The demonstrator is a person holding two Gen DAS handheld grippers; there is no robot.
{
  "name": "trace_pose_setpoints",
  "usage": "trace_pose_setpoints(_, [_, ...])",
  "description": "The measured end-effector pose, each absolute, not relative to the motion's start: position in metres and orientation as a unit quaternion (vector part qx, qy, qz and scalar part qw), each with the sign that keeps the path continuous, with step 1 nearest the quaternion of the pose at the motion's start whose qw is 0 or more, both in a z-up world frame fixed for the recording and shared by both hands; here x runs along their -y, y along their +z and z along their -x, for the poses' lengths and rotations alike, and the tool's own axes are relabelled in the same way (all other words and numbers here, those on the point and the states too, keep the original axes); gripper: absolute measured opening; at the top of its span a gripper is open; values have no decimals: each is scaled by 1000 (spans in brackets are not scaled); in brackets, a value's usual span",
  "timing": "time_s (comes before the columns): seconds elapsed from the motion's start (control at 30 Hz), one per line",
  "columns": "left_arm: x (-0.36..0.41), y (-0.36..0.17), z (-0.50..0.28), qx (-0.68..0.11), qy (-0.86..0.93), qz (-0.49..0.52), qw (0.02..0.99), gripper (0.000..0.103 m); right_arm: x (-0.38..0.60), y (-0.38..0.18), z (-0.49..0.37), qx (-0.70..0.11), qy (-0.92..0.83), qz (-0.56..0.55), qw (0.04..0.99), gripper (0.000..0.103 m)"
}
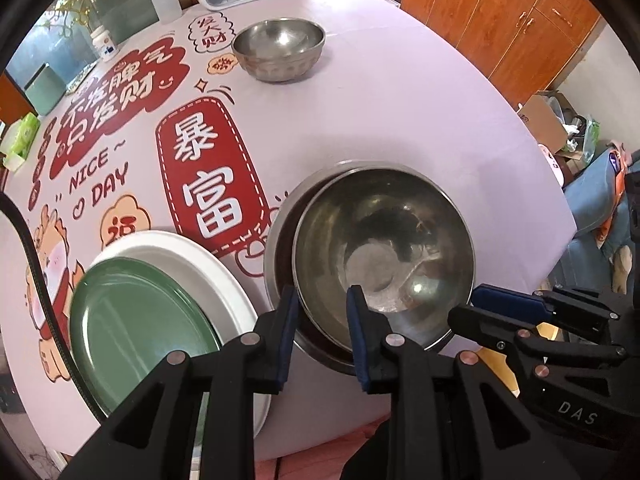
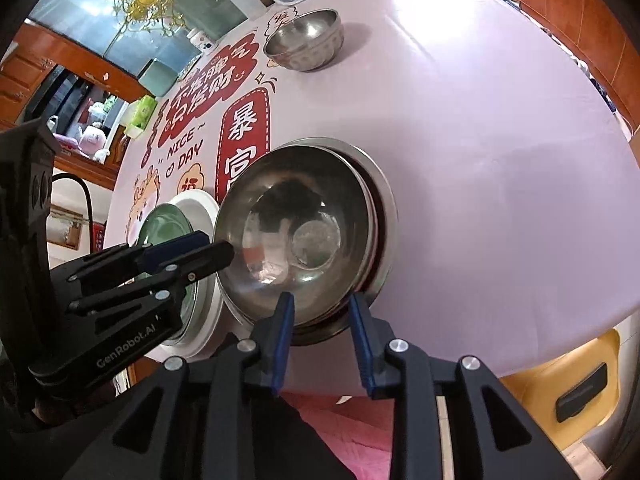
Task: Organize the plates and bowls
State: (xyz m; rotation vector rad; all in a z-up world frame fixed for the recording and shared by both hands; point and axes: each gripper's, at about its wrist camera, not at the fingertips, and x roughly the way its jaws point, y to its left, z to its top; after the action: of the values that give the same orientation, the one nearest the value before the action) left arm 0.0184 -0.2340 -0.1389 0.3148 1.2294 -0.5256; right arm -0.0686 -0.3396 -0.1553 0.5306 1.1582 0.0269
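Nearest the left wrist camera, the left claw (image 1: pixel 323 300) fills the bottom of the frame, its blue-padded fingers (image 1: pixel 289 334) straddling the near rim of the top steel bowl (image 1: pixel 384 240); a gap shows between pads and rim, so the jaws stand slightly apart and grip nothing; that bowl sits tilted inside a larger steel bowl (image 1: pixel 280 240) at lower centre of the frame, on the pink-covered bench (image 1: pixel 420 120); at lower left a green plate (image 1: pixel 136 320) lies on a white plate (image 1: pixel 208 264), just beside the nested bowls; a third steel bowl (image 1: pixel 279 49) stands alone near the top centre, well apart from the stack; the right claw (image 1: pixel 492 304) comes in from the lower right, its tips at the bowls' rim.

From the right wrist view, the right claw (image 2: pixel 322 314) at bottom centre has its fingers to either side of the near edge of the stacked bowls, likewise not pressing; its jaws are narrowly open; the left claw reaches in from the left of the frame, with one finger tip over the top bowl's rim.
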Motion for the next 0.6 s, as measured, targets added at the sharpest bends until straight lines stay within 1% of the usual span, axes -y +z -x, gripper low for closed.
trace_pose_setpoints(0.2, [234,-124,-26,-551,-241,-151,785,27,344,-148,73,-524,-3,-246,816,37])
trace_pose_setpoints(0.37, [236,-110,-36,-530,-241,-157,797,29,348,-141,70,-504,-16,-250,827,38])
trace_pose_setpoints(0.47, [237,-102,-43,-519,-240,-163,804,33,352,-137,64,-495,-22,-254,831,43])
trace_pose_setpoints(0.6, [236,-96,-58,-513,-236,-157,810,35,357,-129,48,-488,-25,-254,835,44])
